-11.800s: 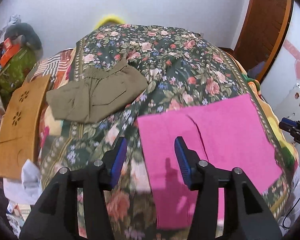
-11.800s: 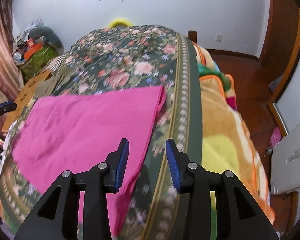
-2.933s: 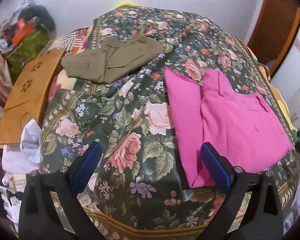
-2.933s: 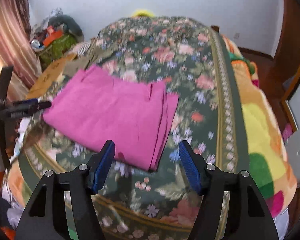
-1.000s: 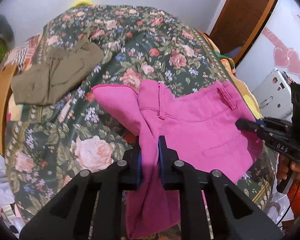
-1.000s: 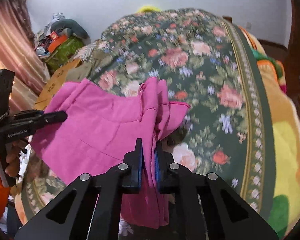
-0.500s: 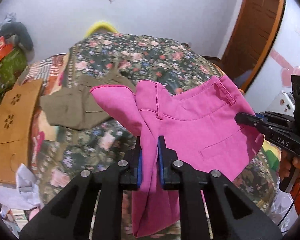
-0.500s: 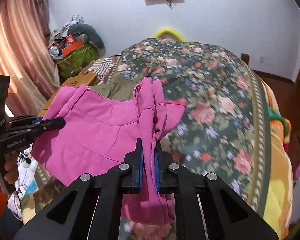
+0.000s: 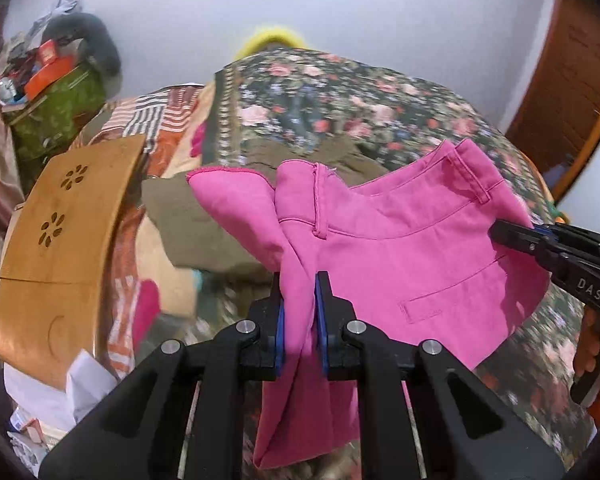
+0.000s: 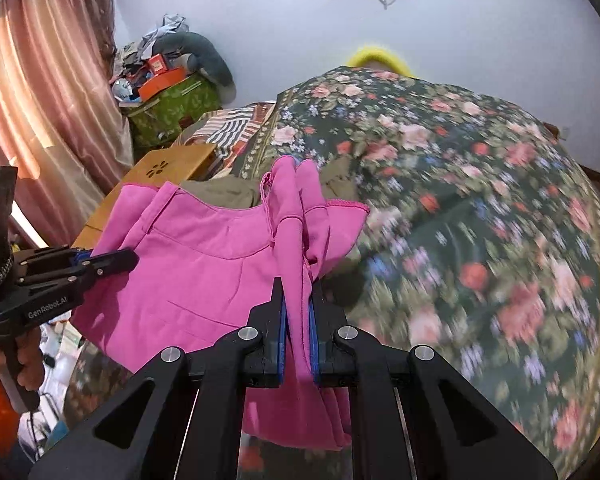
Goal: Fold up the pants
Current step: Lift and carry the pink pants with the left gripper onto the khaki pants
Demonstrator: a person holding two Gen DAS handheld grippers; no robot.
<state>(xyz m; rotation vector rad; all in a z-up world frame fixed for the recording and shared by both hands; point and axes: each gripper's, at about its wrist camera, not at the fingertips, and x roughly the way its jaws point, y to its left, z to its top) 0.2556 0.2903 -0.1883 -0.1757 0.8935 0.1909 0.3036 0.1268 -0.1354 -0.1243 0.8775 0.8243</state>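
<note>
The folded pink pants [image 9: 412,248] hang in the air above the floral bed, stretched between both grippers. My left gripper [image 9: 299,312] is shut on the left end of the bundle; it also shows at the left of the right wrist view [image 10: 112,258]. My right gripper [image 10: 297,316] is shut on the other end of the pink pants [image 10: 204,272]; it also shows at the right of the left wrist view [image 9: 512,236]. The waistband and a welt pocket face the left camera. The lower edges droop below the jaws.
A folded olive garment [image 9: 204,228] lies on the floral bedspread [image 10: 480,208] behind the pants. A wooden board [image 9: 56,248] leans at the bed's left side. Clutter on a green box [image 10: 172,108] and a pink curtain [image 10: 36,92] stand at the left. A door [image 9: 572,80] is at the right.
Both grippers closed on the ends of the folded pink pants and lifted them off the bed; over the last second the pants rose higher and moved toward the olive garment.
</note>
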